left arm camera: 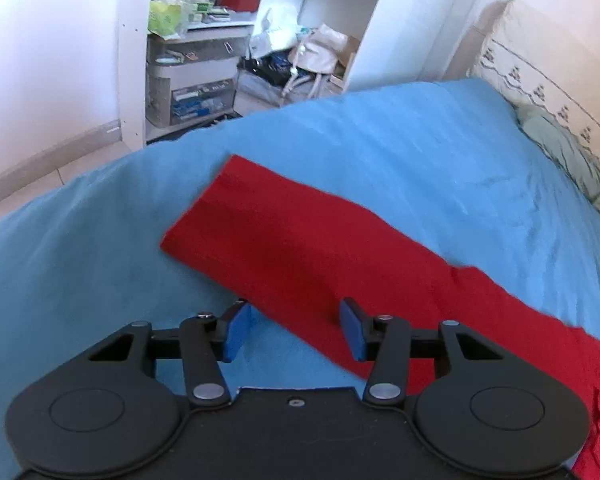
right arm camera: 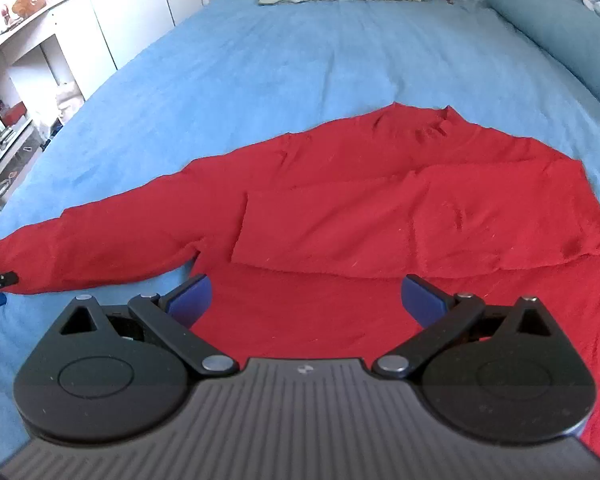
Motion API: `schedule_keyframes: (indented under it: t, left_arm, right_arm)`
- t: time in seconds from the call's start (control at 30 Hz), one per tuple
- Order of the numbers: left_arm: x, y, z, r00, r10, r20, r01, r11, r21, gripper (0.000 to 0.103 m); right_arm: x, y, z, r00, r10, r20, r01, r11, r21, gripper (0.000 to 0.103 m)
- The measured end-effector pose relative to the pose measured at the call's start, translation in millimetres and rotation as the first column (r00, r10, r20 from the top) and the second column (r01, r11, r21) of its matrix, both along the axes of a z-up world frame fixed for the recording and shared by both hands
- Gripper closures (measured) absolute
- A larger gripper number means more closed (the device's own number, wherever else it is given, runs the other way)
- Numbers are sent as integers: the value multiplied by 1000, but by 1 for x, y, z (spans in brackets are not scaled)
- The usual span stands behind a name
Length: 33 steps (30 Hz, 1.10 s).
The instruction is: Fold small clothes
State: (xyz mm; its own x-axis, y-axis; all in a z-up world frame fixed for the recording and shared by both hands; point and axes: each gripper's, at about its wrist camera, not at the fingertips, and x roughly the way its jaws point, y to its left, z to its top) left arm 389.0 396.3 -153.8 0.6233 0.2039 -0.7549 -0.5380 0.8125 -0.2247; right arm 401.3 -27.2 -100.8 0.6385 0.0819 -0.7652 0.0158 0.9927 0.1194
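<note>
I find the red long-sleeved top (right arm camera: 380, 200) lying flat on the blue bedspread (right arm camera: 280, 60), near the foot edge of the bed, with one sleeve already folded across the body and the other sleeve (left arm camera: 268, 232) stretched out toward the left side edge. My left gripper (left arm camera: 296, 330) is part-open, its jaws standing astride the lower edge of that outstretched sleeve, one blue pad (left arm camera: 238, 332) over bare bedspread and the other over red cloth; nothing is clamped as far as I can see. My right gripper (right arm camera: 306, 300) is spread wide and empty above the body of the top near its hem. The main risk, in my judgement, is that the left jaws close on the bedspread along with the sleeve, dragging the cover and rucking the garment. A shallow bite on the sleeve edge could also slip mid-fold. With the right gripper pinning nothing, a pull on the sleeve may shift the whole top and undo the folded sleeve (right arm camera: 332, 224).
</note>
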Motion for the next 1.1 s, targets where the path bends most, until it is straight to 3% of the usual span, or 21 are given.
schedule_keyframes:
  t: [0.03, 0.17, 0.2, 0.43, 0.63, 0.73, 0.8, 0.97, 1.1]
  left_arm:
    - [4, 1, -1, 1000, 7, -3, -6, 1000, 10, 56]
    - [12, 3, -2, 999, 47, -14, -46, 998, 48, 94]
    - [14, 5, -2, 998, 54, -10, -54, 998, 42, 96]
    - [21, -18, 32, 998, 19, 66, -26, 995, 101, 98]
    - [39, -104, 83, 972, -180, 149, 154, 973, 175, 98]
    - [48, -172, 100, 930, -321, 178, 281, 935, 218, 98]
    - [52, -227, 107, 887, -416, 200, 370, 899, 233, 98]
    - [54, -373, 100, 740, -639, 210, 593, 767, 245, 98]
    - [48, -461, 65, 659, -733, 168, 706, 680, 197, 98]
  right_arm:
    - [0, 1, -1, 1000, -1, 0, 1, 1000, 2, 0]
    - [2, 2, -3, 1000, -9, 3, 9, 1000, 11, 0]
    - [3, 0, -3, 1000, -13, 7, 13, 1000, 15, 0]
    - [6, -15, -3, 999, -35, 24, 34, 998, 47, 0]
    - [9, -52, 9, 996, -73, 57, 67, 994, 88, 0]
    - [9, -83, 16, 992, -102, 70, 94, 990, 106, 0]
    - [9, -107, 21, 989, -122, 78, 114, 988, 109, 0]
    - [6, -172, 30, 982, -162, 101, 154, 984, 86, 0]
    - [1, -227, 27, 977, -191, 100, 186, 981, 57, 0]
